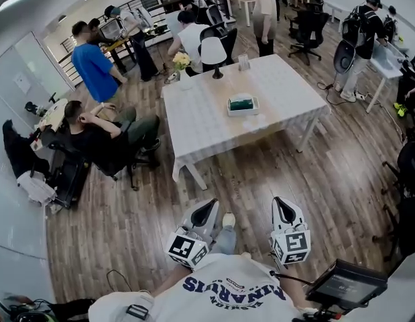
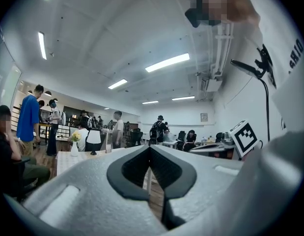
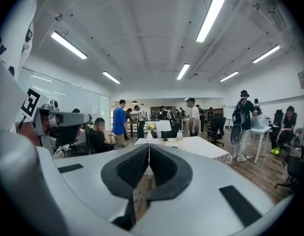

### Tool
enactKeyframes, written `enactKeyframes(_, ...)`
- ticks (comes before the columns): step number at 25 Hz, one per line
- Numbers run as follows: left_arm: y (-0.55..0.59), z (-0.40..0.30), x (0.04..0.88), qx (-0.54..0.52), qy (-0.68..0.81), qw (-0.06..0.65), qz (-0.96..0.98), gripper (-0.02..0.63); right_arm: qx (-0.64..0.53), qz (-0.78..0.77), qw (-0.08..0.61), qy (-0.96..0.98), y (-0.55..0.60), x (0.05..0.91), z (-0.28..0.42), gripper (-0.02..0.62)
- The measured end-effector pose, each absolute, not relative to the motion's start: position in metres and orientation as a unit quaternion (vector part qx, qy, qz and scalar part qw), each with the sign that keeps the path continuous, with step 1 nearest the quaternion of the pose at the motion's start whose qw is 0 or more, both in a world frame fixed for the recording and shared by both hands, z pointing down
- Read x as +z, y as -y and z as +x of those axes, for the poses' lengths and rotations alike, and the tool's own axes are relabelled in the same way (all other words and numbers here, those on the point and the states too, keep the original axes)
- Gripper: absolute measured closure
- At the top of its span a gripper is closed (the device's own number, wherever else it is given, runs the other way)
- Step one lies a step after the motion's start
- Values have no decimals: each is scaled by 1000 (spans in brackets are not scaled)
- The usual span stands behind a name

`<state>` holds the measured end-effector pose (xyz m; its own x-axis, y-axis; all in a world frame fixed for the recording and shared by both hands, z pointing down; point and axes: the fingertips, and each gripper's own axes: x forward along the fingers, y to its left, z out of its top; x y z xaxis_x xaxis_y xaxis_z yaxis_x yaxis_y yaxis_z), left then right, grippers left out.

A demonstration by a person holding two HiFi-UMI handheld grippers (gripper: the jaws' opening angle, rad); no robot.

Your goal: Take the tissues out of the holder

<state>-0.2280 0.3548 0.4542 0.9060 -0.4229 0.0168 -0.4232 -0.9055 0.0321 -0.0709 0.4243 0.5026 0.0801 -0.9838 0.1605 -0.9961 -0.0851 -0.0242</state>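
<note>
Near the middle of the table (image 1: pixel 200 129), well clear of every edge: tissue holder (image 1: pixel 243 104). Short of the near edge, over open wooden floor (image 1: pixel 261 180): left gripper (image 1: pixel 208 206) and right gripper (image 1: pixel 282 203), jaws pressed together on both, pinching nothing. Leaves wide bare tabletop around the holder.

Left gripper (image 1: pixel 208 208) and right gripper (image 1: pixel 281 205) side by side over floor (image 1: pixel 341 180); table (image 1: pixel 200 123) well ahead, holder (image 1: pixel 243 104) on it, lamp (image 1: pixel 214 52) beyond.
</note>
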Motion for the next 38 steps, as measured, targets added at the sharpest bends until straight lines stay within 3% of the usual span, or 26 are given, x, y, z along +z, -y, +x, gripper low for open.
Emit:
enactKeyframes(18, -185, -146, 446, -12, 175, 23, 984, 603, 73, 755, 67, 649, -274, 491, -6, 586)
enactKeyframes(38, -28, -136, 474, 1, 134, 41, 990, 603, 86, 767, 82, 630, -130, 495, -2, 586)
